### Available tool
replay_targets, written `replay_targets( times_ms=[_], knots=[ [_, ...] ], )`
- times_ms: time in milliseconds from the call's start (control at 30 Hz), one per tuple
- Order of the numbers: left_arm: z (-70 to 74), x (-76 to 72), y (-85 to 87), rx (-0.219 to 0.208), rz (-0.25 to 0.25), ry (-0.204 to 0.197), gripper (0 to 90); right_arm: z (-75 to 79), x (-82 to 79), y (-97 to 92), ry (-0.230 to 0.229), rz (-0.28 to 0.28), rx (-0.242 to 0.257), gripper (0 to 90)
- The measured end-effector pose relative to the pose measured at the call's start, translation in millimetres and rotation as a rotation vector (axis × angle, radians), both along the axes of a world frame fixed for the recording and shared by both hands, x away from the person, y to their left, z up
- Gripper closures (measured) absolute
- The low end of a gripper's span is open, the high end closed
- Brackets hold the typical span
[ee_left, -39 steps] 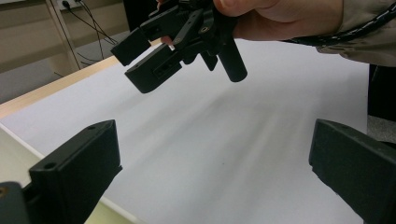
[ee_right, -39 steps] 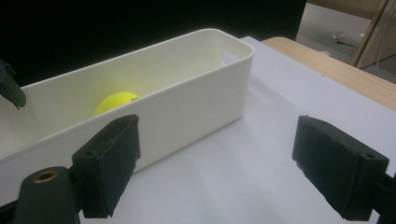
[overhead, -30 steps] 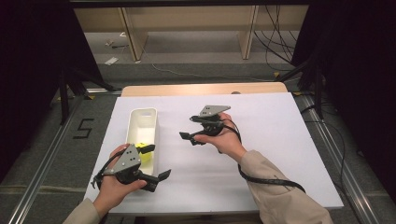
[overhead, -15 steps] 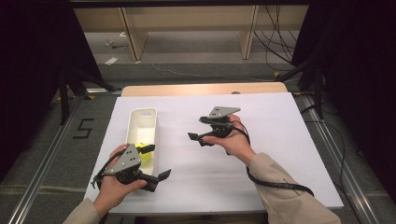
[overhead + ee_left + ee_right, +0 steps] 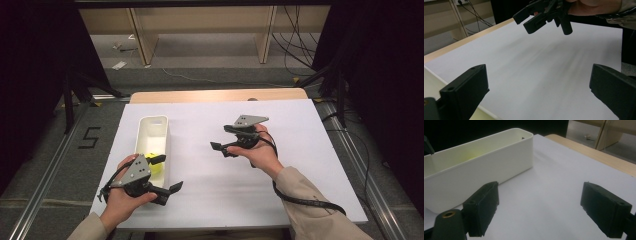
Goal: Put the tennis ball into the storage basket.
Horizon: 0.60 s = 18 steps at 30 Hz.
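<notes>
Risk, as judged: the left tool [image 5: 167,175], sitting at the seven o'clock corner of the bench [image 5: 300,125], is overhanging the near end of the white bin [image 5: 152,131]; a careless lift could be tipping that bin and spilling the yellow object [image 5: 156,168] lying inside. Left tool: jaws standing wide, holding nothing. Right tool [image 5: 220,141]: hovering near the bench centre, jaws standing apart, gripping nothing, pointing towards nine o'clock.

both grippers [image 5: 165,172] [image 5: 223,138] agape, empty
</notes>
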State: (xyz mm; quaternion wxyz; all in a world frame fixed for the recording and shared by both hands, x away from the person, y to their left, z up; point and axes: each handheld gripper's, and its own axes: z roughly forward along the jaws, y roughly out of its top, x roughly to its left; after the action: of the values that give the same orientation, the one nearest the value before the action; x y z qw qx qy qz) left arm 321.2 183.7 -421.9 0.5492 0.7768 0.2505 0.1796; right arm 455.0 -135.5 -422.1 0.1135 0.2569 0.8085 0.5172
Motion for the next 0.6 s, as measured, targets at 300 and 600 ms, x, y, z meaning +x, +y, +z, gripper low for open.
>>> replay_targets(
  times_ms=[300,600],
  knots=[
    [0.0,-0.1,-0.2,-0.001,0.001,0.0,1.7,0.8,-5.3,-19.0,-0.003,-0.028,-0.002,16.2],
    [0.0,-0.1,0.0,0.0,0.003,0.0,1.7,-0.1,-10.9,-34.1,-0.004,-0.049,-0.007,16.2]
  ],
)
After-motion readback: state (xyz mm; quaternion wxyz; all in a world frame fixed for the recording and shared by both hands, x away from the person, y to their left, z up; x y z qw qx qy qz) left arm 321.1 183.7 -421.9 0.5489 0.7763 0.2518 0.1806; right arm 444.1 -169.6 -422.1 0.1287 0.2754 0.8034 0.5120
